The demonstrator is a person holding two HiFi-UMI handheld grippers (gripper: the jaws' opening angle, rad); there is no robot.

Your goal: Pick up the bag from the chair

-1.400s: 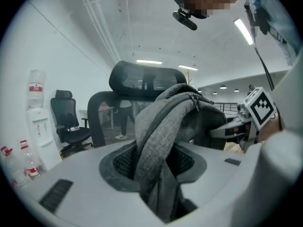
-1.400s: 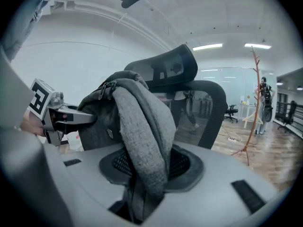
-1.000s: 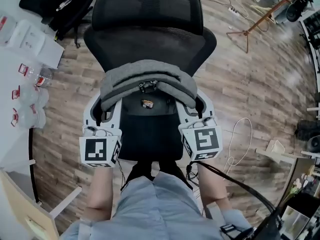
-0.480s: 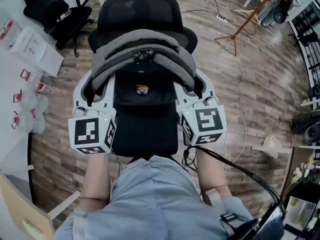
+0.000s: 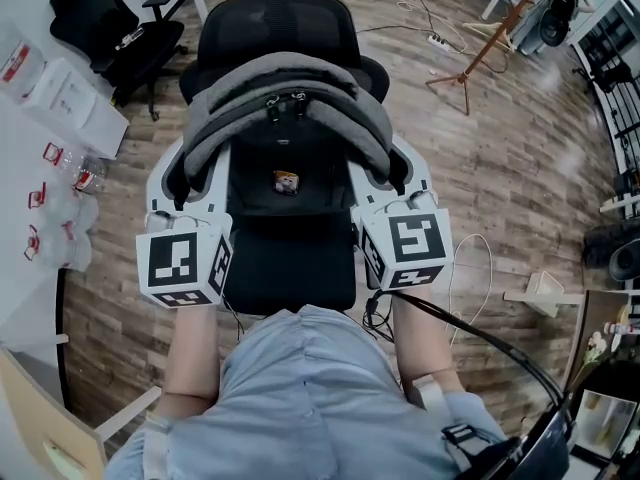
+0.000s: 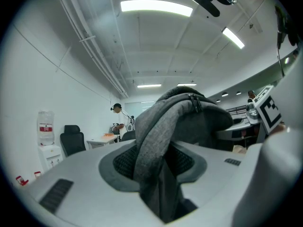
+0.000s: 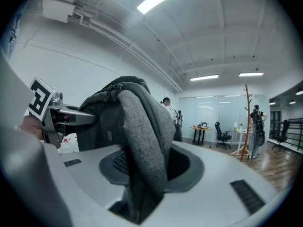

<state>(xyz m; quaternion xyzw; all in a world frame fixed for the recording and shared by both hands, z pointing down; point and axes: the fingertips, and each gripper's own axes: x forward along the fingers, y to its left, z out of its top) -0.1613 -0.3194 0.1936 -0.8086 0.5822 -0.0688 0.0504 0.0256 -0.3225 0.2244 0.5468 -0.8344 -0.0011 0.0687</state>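
Pinching at the near end: left gripper (image 6: 158, 176) closed on the bag's left strap (image 6: 150, 141), right gripper (image 7: 142, 174) closed on the right strap (image 7: 142, 126). Farther out, bag (image 5: 285, 98) hanging between both, above the rear edge of the chair (image 5: 290, 263) seat, in front of the backrest. Treat as soft, sagging, likely moderately heavy, with grippy woven fabric. Hold the straps close to the body and keep both sides level.

Wood-plank floor (image 5: 500, 198), white walls (image 6: 57, 89), ceiling strip lights (image 6: 156, 6), a wooden coat stand (image 7: 246, 122), a spare black office chair (image 5: 100, 13).
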